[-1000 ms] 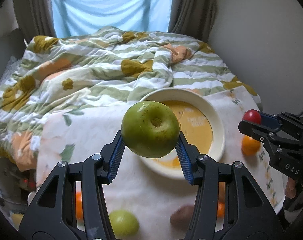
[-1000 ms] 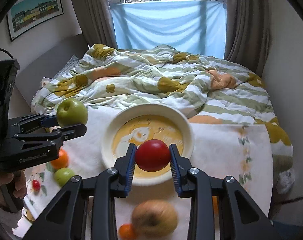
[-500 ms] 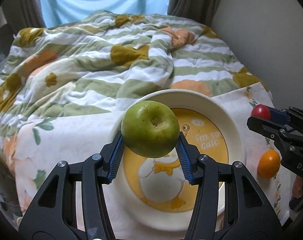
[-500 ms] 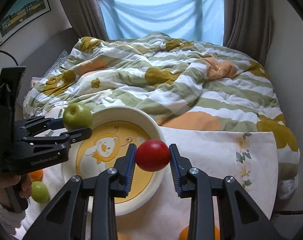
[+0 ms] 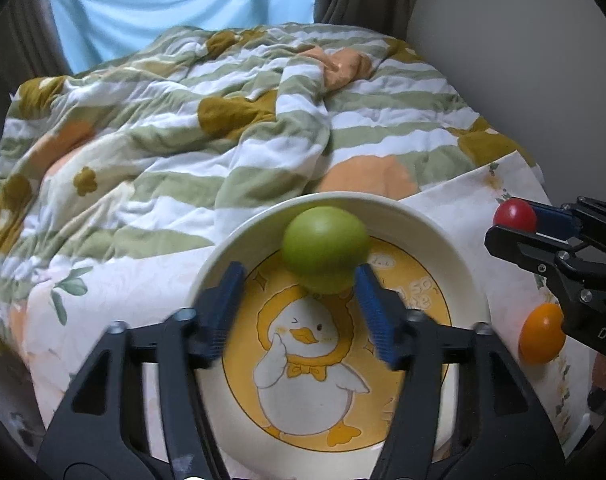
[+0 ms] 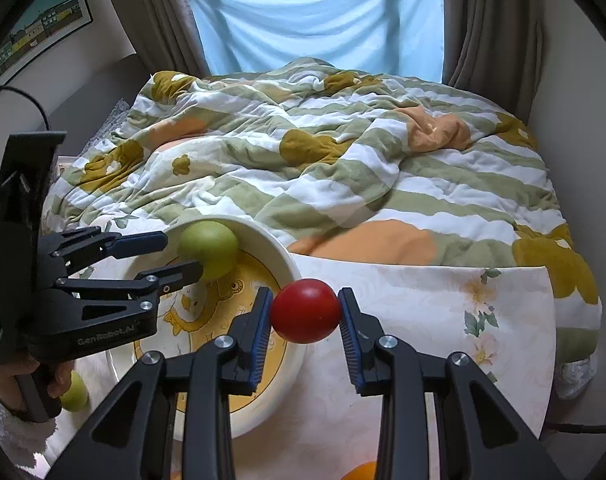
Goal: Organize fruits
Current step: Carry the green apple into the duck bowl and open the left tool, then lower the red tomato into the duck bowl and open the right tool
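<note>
Left gripper [image 5: 299, 304] jaws are opening right now, and the green apple [image 5: 326, 249] sits loose between them in the duck bowl [image 5: 459, 264], up against the far wall. I'd back straight out so I don't nudge it. Right gripper [image 6: 305, 312] is clamped on the red fruit [image 6: 305, 310], just over the bowl's rim.

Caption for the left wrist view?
Left tool opening, green apple dropping into duck bowl.

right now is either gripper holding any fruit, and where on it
The right gripper holds the red fruit by its two sides. The left gripper is opening, its pads clear of the green apple, which is in the bowl.
</note>
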`<control>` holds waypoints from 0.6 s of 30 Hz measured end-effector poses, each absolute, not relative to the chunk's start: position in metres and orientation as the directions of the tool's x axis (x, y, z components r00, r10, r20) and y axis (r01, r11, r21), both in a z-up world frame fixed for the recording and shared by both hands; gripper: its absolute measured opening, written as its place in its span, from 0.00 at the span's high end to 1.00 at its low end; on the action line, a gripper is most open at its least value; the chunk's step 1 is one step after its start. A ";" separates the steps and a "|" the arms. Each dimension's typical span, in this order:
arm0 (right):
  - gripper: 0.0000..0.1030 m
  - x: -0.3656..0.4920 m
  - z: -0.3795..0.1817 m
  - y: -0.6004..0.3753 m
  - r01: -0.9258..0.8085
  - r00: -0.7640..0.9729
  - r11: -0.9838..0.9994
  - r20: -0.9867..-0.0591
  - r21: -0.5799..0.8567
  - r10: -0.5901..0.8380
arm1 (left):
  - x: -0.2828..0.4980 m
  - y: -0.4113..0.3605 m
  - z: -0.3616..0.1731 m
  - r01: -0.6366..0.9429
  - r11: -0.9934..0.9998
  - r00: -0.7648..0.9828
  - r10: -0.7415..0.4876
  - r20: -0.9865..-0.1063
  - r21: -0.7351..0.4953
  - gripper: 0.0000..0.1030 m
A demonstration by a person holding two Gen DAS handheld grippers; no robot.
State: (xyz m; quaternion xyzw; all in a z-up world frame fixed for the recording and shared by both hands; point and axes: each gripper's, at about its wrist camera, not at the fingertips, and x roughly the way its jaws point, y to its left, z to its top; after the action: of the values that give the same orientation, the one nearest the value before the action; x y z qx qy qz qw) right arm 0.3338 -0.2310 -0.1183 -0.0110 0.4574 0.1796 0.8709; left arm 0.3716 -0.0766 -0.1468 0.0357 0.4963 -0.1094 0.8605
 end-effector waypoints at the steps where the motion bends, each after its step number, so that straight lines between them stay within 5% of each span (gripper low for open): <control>1: 0.70 0.335 -0.117 -0.232 -0.324 0.517 0.935 -0.800 0.146 0.304 | 0.369 -0.075 -0.144 0.218 0.975 0.491 -0.156 -0.857 -0.052 0.10; 2: 0.70 0.336 -0.116 -0.232 -0.325 0.517 0.934 -0.799 0.147 0.305 | 0.366 -0.073 -0.141 0.209 0.976 0.502 -0.156 -0.850 -0.056 0.00; 18: 0.70 0.337 -0.119 -0.201 -0.410 0.442 0.898 -0.826 0.162 0.351 | 0.311 0.001 -0.129 0.022 1.000 0.497 -0.012 -0.868 -0.002 0.00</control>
State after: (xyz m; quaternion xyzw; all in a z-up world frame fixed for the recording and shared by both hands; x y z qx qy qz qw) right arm 0.3373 -0.2010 -0.1189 -0.0311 0.4782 0.2242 0.8486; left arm 0.3111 0.0006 -0.1289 0.0047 0.5014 -0.0098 0.8652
